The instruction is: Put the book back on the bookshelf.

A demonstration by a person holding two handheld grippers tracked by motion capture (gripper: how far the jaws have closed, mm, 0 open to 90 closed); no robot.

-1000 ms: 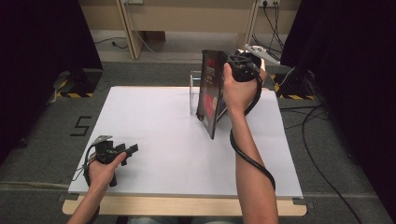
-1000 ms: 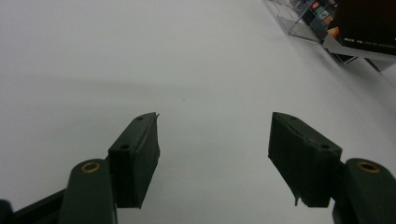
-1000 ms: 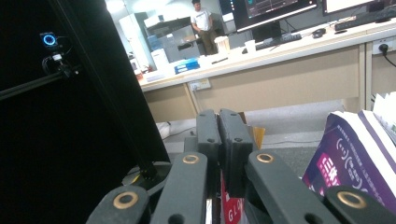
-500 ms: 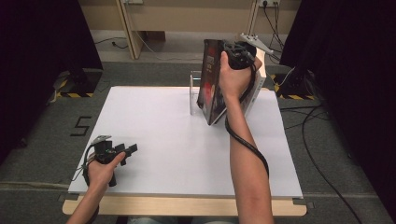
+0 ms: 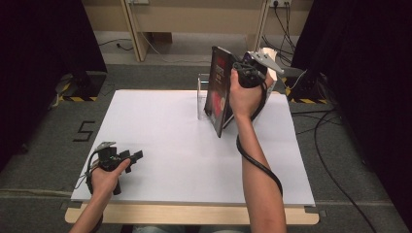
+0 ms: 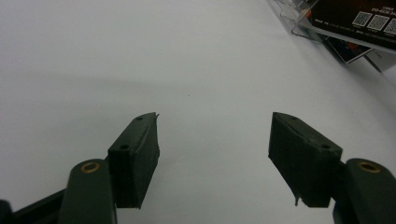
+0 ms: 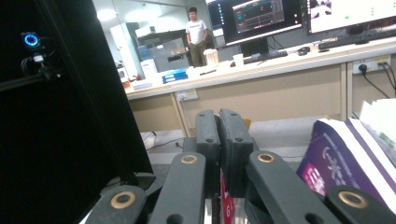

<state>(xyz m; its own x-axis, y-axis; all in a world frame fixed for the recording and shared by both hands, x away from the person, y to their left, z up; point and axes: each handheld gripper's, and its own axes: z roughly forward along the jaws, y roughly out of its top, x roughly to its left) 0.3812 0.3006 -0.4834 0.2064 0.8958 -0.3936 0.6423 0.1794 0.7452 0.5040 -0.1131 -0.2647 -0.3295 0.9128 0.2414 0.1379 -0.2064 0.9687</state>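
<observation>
In the high view, the right gripper (image 5: 239, 73) holds a dark book (image 5: 218, 92) by its top edge, tilted, its lower corner on the white table (image 5: 160, 121) just beside a clear acrylic stand (image 5: 203, 94). The left gripper (image 5: 127, 156) rests near the table's front left corner, well apart from the stand.

In the left gripper view, its jaws stand wide apart over bare table; the book (image 6: 359, 23) and stand (image 6: 294, 14) lie far off.

In the right gripper view, the jaws are pinched together on the book's thin edge (image 7: 225, 198).
</observation>
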